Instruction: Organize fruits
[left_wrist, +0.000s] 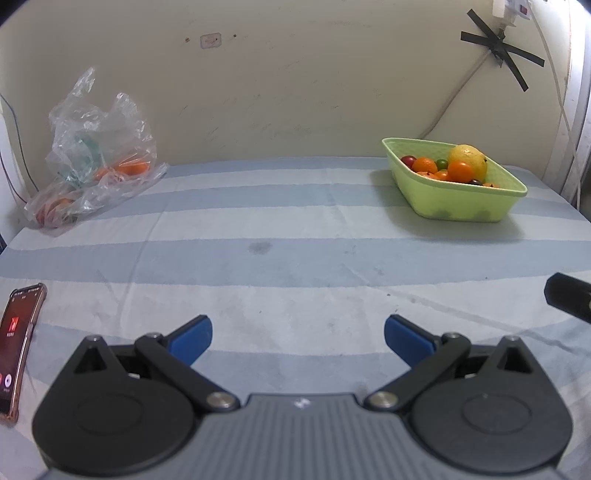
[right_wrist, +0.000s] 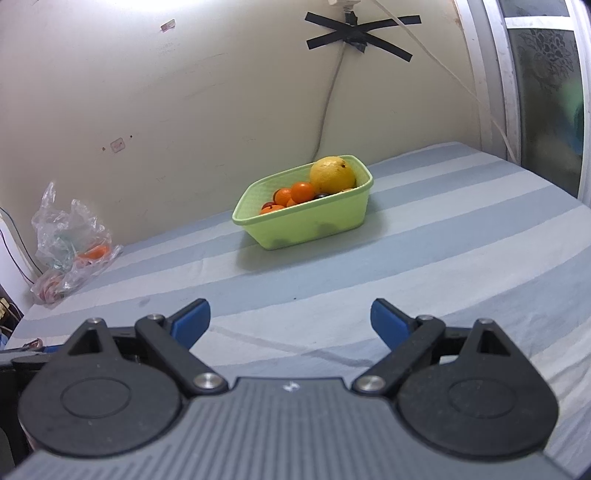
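A light green basket (left_wrist: 461, 206) (right_wrist: 306, 225) stands on the striped sheet by the wall. It holds a big yellow fruit (left_wrist: 468, 158) (right_wrist: 332, 174), several small oranges (left_wrist: 460, 170) (right_wrist: 303, 191) and small red, green and dark fruits. A crumpled clear plastic bag (left_wrist: 99, 155) (right_wrist: 70, 243) with orange fruit inside lies at the far left by the wall. My left gripper (left_wrist: 298, 338) is open and empty, low over the sheet, far from both. My right gripper (right_wrist: 290, 321) is open and empty, facing the basket from a distance.
A phone (left_wrist: 16, 347) with a lit screen lies at the left edge of the sheet. Part of the other gripper (left_wrist: 569, 301) shows at the right edge. Cables (right_wrist: 328, 96) taped with black tape hang down the wall behind the basket. A window frame (right_wrist: 495, 74) stands at the right.
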